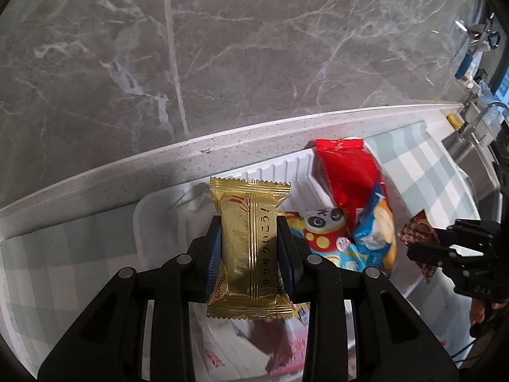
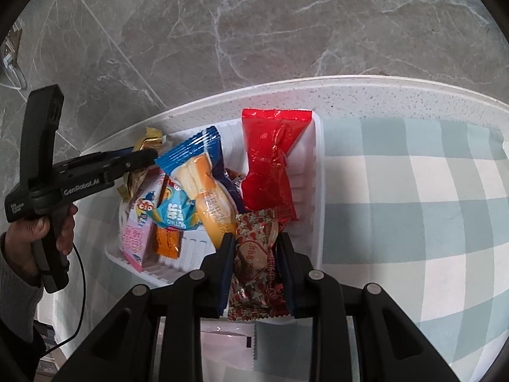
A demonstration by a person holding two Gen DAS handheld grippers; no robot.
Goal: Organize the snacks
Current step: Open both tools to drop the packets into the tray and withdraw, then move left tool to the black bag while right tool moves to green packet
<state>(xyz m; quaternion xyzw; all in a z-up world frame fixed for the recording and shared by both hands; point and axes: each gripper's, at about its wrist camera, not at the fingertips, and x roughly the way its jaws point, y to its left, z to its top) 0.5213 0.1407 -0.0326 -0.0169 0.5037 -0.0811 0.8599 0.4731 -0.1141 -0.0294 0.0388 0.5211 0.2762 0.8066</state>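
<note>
Surroundings first. White ribbed tray (image 2: 316,191) sits on the checked cloth (image 2: 413,191), which covers the speckled tabletop (image 2: 381,95) against a grey marble wall (image 2: 254,31). The tray is crowded: red packet (image 2: 270,172) leaning on its wall at 1 o'clock in the right wrist view, blue-ended bread packet (image 2: 200,178) lying across a cartoon packet (image 2: 168,213), a pink packet (image 2: 135,238) and an orange one (image 2: 167,242) toward 9 o'clock. A flat white sachet (image 2: 227,340) lies on the cloth below the tray's near rim.

My left tool (image 1: 249,248) is closed narrowly onto the gold wrapper (image 1: 248,248), pads on both long sides, packet upright and raised above the tray's left end (gold print faces the camera). In the right wrist view that tool (image 2: 144,157) reaches in from 9 o'clock.

My right tool (image 2: 256,270) is clamped on the brown heart-print packet (image 2: 254,254), which sits at the tray's near edge, beside the red packet; whether it rests on the tray, cannot tell.
</note>
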